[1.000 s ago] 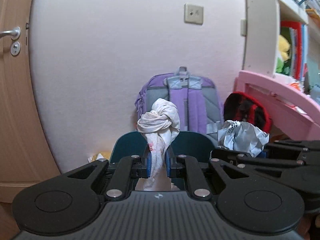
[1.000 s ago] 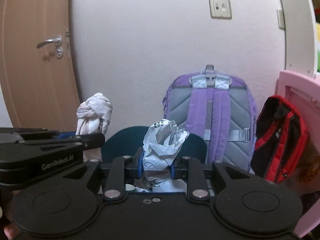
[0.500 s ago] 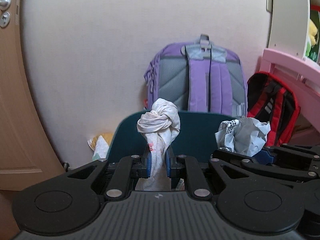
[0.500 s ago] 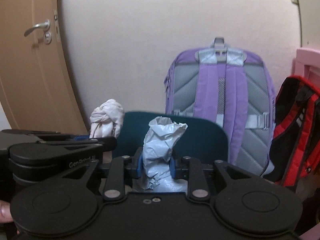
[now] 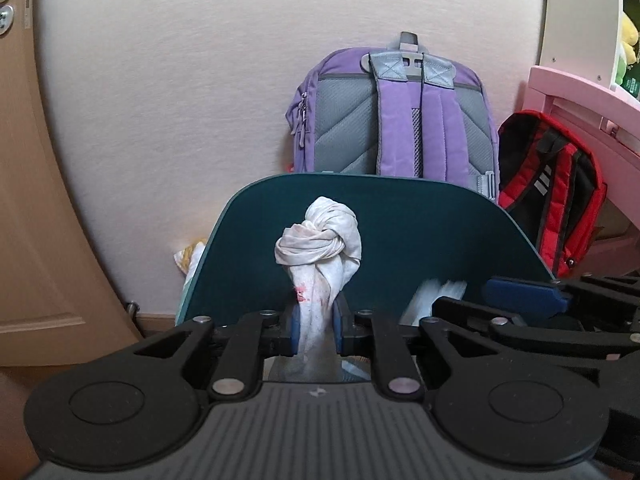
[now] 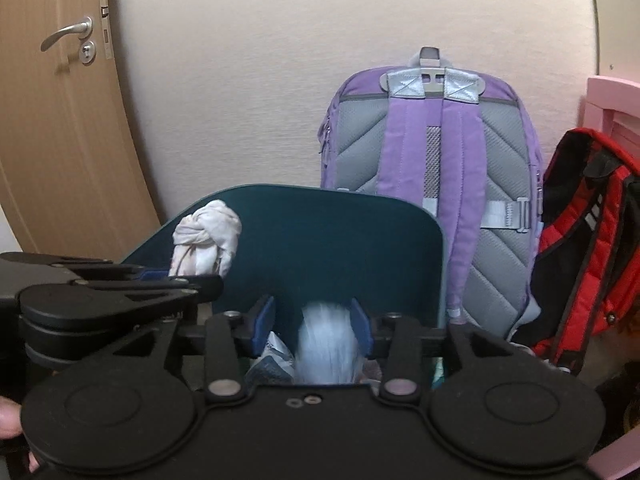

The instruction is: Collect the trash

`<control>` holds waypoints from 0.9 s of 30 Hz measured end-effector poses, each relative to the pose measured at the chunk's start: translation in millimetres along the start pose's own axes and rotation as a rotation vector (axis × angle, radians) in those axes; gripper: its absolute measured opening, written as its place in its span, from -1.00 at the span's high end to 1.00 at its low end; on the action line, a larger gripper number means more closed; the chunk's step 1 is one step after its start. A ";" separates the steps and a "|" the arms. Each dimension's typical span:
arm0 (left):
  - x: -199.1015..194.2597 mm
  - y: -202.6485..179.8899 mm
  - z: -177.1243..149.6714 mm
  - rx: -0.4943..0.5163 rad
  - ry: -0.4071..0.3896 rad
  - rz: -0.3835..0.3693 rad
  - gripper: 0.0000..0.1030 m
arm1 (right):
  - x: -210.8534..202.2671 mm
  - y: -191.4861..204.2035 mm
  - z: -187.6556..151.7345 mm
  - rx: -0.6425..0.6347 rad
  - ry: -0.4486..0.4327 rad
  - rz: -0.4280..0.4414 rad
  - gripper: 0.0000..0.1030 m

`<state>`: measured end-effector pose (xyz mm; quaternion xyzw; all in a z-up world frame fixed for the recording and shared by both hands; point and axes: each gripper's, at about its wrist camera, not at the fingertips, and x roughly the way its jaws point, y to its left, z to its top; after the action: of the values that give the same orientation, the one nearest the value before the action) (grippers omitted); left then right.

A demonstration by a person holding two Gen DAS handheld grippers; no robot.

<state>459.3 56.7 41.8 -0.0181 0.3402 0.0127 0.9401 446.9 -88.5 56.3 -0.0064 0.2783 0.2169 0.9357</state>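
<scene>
Fingers [image 5: 294,330] around knotted, stained rag [image 5: 320,240]

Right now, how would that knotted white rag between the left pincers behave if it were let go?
The knotted rag looks soft and floppy, probably light. Its creased folds suggest it would slump rather than roll, likely into the green bin below.

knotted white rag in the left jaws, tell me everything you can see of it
The knotted white rag looks like thin, crumpled cloth, tied in a fat knot on top, with small pink-red stains lower down. It stands upright, its tail between the left gripper's blue pads, in front of the dark teal bin's raised lid.
</scene>
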 end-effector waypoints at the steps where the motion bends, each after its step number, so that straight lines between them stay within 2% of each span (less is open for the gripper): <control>1: -2.1 0.6 -0.5 -0.008 0.003 0.000 0.52 | -2.9 -0.4 -0.2 0.003 -0.004 -0.002 0.11; 2: -4.5 1.2 -0.9 -0.016 0.003 0.000 0.45 | -6.1 -1.0 -0.3 0.006 -0.007 -0.002 0.08; 4: -11.6 3.0 -2.3 -0.022 -0.007 0.006 0.09 | -14.6 -2.1 -1.1 0.011 -0.015 -0.003 0.01; 6: -21.0 5.2 -3.1 -0.026 -0.025 0.017 -0.19 | -23.3 -3.1 -1.1 0.008 -0.021 -0.002 -0.05; 7: -26.5 6.3 -3.7 -0.029 -0.038 0.015 -0.26 | -27.6 -3.2 -1.1 0.005 -0.025 -0.004 -0.06; 10: -42.6 7.4 -4.2 -0.026 -0.047 -0.016 -0.29 | -42.7 -0.4 -0.6 -0.004 -0.037 -0.007 -0.12; 13: -60.2 7.6 -6.0 -0.027 -0.069 -0.017 -0.46 | -60.3 3.5 -1.6 -0.006 -0.056 -0.001 -0.17; 20: -104.1 5.4 -12.3 -0.013 -0.102 -0.020 -0.47 | -99.6 14.3 -5.1 -0.025 -0.087 0.009 -0.23; 23: -122.5 4.3 -17.2 -0.008 -0.115 -0.019 -0.54 | -116.9 17.3 -9.1 -0.029 -0.098 0.019 -0.25; 27: -143.5 1.8 -25.1 -0.002 -0.129 -0.030 -0.56 | -135.6 20.5 -15.6 -0.038 -0.110 0.027 -0.35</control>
<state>333.0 55.7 114.3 -0.0234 0.2786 0.0001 0.9601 328.5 -126.5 116.3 -0.0084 0.2221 0.2346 0.9463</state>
